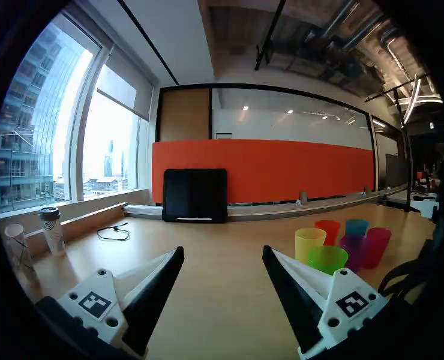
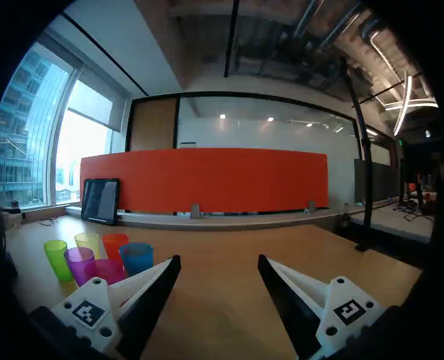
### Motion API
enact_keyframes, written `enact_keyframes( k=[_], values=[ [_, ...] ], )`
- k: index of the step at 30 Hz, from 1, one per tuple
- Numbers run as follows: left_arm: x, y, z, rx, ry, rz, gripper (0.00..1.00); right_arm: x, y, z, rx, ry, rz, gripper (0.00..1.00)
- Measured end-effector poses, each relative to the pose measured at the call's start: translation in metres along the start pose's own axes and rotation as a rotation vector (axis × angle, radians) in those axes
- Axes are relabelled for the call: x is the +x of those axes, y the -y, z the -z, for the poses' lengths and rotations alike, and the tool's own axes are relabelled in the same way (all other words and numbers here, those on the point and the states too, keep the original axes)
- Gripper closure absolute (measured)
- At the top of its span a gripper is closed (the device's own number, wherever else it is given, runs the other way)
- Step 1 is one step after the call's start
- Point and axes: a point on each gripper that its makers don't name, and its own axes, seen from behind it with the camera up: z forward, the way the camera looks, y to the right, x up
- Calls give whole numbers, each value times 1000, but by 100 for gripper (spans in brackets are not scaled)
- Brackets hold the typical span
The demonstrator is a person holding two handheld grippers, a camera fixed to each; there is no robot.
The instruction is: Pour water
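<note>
A cluster of translucent plastic cups stands on the wooden table. In the left gripper view it lies ahead to the right: green cup [image 1: 327, 259], yellow cup [image 1: 309, 242], red cup [image 1: 327, 230], blue cup [image 1: 356, 227], purple cup [image 1: 353, 250], pink cup [image 1: 375, 245]. My left gripper [image 1: 222, 259] is open, nothing between its fingers, left of the cups. In the right gripper view the cups sit at the left: green cup [image 2: 57, 258], yellow cup [image 2: 88, 243], red cup [image 2: 114, 245], blue cup [image 2: 136, 258], purple cup [image 2: 79, 264], pink cup [image 2: 105, 271]. My right gripper [image 2: 218, 266] is open and empty, right of them.
A black tablet [image 1: 195, 195] leans against the orange partition [image 1: 270, 170] at the table's back. A lidded paper coffee cup [image 1: 51, 229] and a clear cup [image 1: 18, 246] stand by the window at left, with a black cable [image 1: 114, 233] nearby. Another desk [image 2: 396, 222] lies at right.
</note>
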Motion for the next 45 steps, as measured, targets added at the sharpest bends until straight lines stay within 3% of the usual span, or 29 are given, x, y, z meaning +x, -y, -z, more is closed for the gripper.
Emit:
enact_keyframes(
  k=[11, 17, 30, 38, 45],
  values=[
    [9, 3, -4, 24, 33, -38, 3, 10, -4, -1, 0, 36, 15, 0],
    [28, 5, -11, 20, 74, -13, 3, 35, 0, -2, 36, 58, 26, 0],
    [121, 4, -36, -27, 69, 28, 3, 128, -1, -13, 82, 55, 11, 0],
    [169, -2, -46, -55, 57, 39, 3, 168, -6, -23, 83, 58, 17, 0],
    [204, -1, -51, -63, 43, 30, 3, 199, -2, -25, 99, 37, 19, 0]
  ],
)
